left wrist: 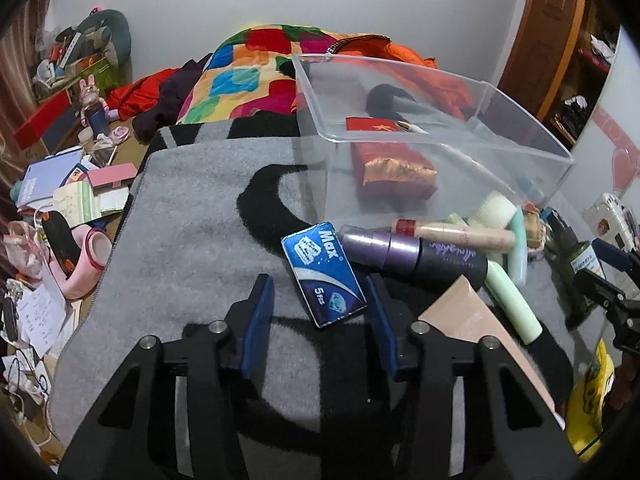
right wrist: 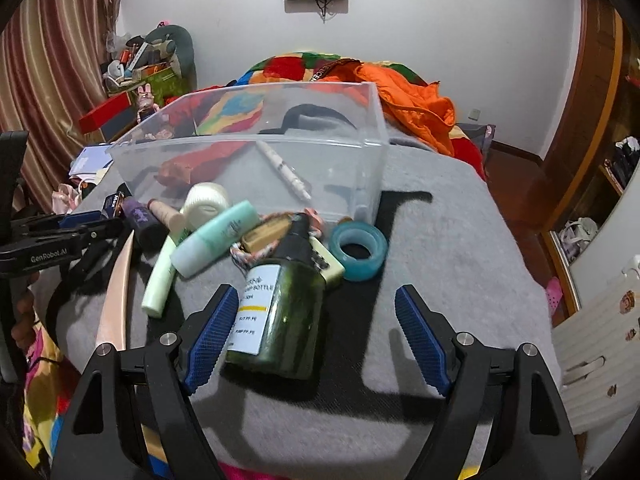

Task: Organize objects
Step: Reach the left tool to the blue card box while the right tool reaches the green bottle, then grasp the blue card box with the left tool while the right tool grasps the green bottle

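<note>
Clutter of toiletries lies heaped on a grey blanket point(left wrist: 192, 208) in front of a clear plastic bin point(left wrist: 440, 148), which already holds a red-and-gold packet point(left wrist: 390, 170) and a white pen point(right wrist: 284, 170). The left gripper point(left wrist: 320, 296) is lowered over a blue razor-blade box point(left wrist: 323, 276) marked "Max"; the box sits between the blue pads, the right-hand one just beside its edge and the left-hand one clear of it, so the jaws stand released, not pressing on it. Just beyond the box lie a purple tube point(left wrist: 416, 256), a beige tube point(left wrist: 456, 234) and a pale green tube point(left wrist: 516, 304), touching one another. The right gripper point(right wrist: 316, 320) is spread wide around a dark green bottle point(right wrist: 280, 316) with a white label, lying on its side; its left-hand pad is close against the label while the right-hand pad stands well apart, so nothing is grasped. Near the bottle's cap rest a mint tube point(right wrist: 218, 240), a white jar point(right wrist: 208, 202) and a roll of teal tape point(right wrist: 359, 252), just outside the bin's front wall.
</note>
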